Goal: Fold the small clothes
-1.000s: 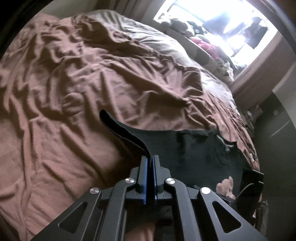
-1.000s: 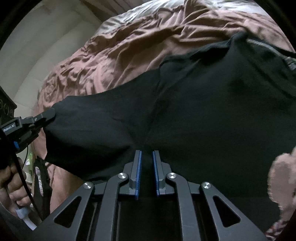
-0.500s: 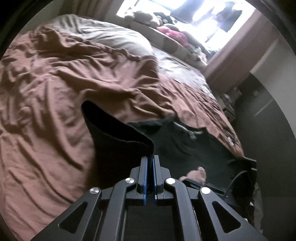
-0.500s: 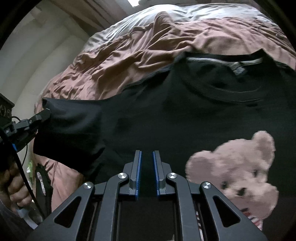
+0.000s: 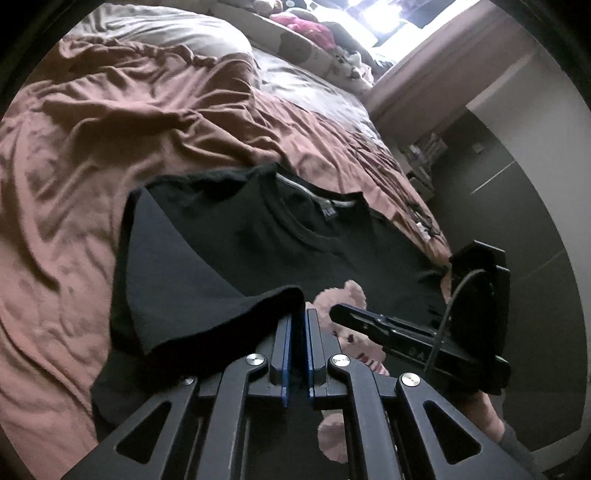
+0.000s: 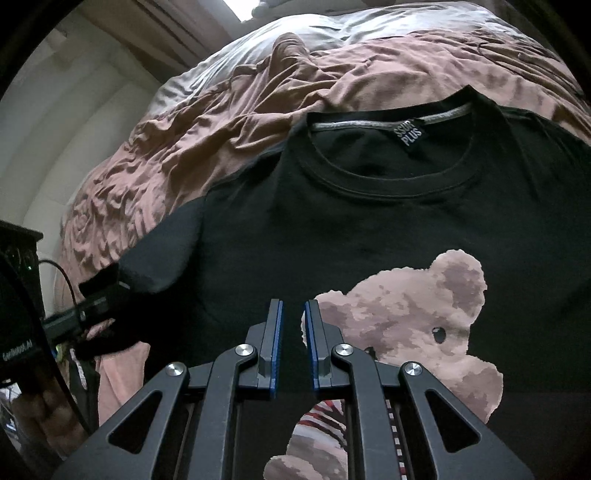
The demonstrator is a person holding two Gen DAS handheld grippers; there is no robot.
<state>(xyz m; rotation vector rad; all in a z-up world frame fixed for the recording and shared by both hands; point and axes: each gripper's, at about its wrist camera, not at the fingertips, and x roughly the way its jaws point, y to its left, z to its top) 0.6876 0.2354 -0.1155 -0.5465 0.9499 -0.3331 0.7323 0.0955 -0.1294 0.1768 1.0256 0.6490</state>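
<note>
A black T-shirt (image 6: 369, 221) with a pink teddy-bear print (image 6: 413, 314) lies face up on the brown bedspread, collar toward the pillows. My left gripper (image 5: 298, 317) is shut on the shirt's left sleeve (image 5: 192, 295) and holds it folded over the chest; it also shows in the right wrist view (image 6: 99, 291) at the left edge. My right gripper (image 6: 293, 314) hovers over the chest beside the bear, jaws slightly apart and empty. It appears in the left wrist view (image 5: 343, 314) at the right.
The rumpled brown bedspread (image 5: 110, 129) covers the bed, with grey pillows (image 5: 177, 29) at the head. A cluttered sill with soft toys (image 5: 332, 37) lies beyond. The bed's edge and dark floor (image 5: 517, 221) are on the right.
My left gripper has carried the sleeve inward over the shirt's chest. My right gripper has moved up the shirt, so the collar and bear print now show fully.
</note>
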